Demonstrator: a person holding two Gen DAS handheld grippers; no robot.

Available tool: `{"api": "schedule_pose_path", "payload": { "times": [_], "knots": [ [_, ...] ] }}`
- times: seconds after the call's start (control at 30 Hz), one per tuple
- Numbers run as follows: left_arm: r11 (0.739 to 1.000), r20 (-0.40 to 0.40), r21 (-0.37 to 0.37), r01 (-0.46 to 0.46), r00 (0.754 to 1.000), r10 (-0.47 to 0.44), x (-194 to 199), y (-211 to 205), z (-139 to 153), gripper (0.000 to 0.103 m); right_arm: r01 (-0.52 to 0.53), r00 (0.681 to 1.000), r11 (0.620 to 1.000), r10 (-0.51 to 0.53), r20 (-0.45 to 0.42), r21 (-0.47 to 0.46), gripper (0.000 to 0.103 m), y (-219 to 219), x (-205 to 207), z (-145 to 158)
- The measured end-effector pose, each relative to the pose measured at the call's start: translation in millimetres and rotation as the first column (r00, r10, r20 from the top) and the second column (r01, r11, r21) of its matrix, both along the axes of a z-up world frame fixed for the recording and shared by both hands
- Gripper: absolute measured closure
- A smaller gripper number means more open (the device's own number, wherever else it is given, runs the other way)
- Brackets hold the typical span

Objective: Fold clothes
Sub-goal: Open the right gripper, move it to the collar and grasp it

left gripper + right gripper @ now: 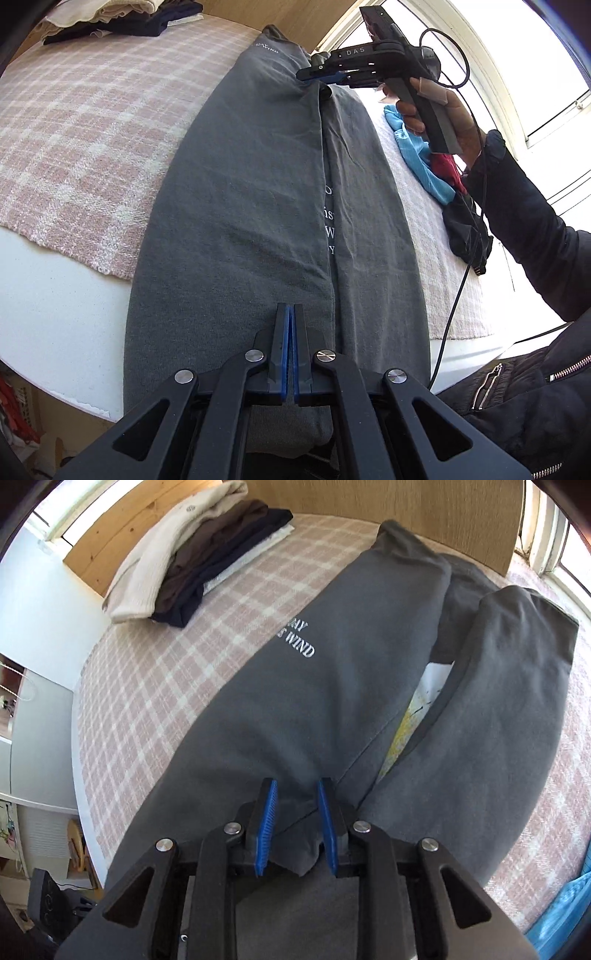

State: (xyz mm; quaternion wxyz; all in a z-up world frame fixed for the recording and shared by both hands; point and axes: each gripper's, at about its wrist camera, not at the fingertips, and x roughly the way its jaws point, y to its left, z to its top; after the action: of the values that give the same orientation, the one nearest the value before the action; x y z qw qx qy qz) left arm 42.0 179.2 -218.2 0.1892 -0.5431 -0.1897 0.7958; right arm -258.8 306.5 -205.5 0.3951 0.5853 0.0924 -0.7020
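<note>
**A:** How did the left tongs point(289, 314) stand?

**B:** Pressed fully together, blue pads meeting, with nothing visibly caught between the tips. They hung over the near end of the dark grey cotton sweatshirt with white lettering point(258, 192), close to the near edge of the bed.

**A:** And the right tongs point(296, 794)?

**B:** Narrowly parted, with a fold of the grey cloth bunched up between the blue pads point(266, 819). Whether the pads actually pinched it, I could not tell. In the left wrist view the right tongs point(314, 75) sat at the far end of the garment, held by a hand point(443, 114) in a black sleeve.

**A:** Where did the sweatshirt lie?

**B:** Stretched lengthwise along the middle of the pink-and-white checked blanket point(155, 686) on the bed, both sides folded inward so their edges nearly met down the centre.

**A:** Anything around it?

**B:** A stack of folded clothes, cream, brown and navy, point(192, 561) lay at the far left corner by the wooden headboard point(406, 502). A crumpled bright blue garment point(417, 155) lay near the right edge.
</note>
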Motion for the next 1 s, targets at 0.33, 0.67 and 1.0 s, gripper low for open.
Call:
{"api": "schedule_pose_path", "payload": {
  "times": [0.33,0.67,1.0],
  "knots": [
    [1.0,0.038,0.015,0.004,0.999,-0.005,-1,-5,-2,0.103,0.372,0.923,0.915,-0.383,-0.043,-0.159,0.08,88,-132,42],
    [1.0,0.069,0.01,0.018,0.997,-0.019,-4,-5,-2,0.103,0.446,0.894,0.895,-0.445,-0.057,0.001,0.095,108,-185,1],
    [1.0,0.078,0.006,0.023,0.997,-0.024,-8,-1,-2,0.103,0.27,0.956,0.954,-0.282,-0.079,-0.131,0.092,62,-152,23]
  ]
}}
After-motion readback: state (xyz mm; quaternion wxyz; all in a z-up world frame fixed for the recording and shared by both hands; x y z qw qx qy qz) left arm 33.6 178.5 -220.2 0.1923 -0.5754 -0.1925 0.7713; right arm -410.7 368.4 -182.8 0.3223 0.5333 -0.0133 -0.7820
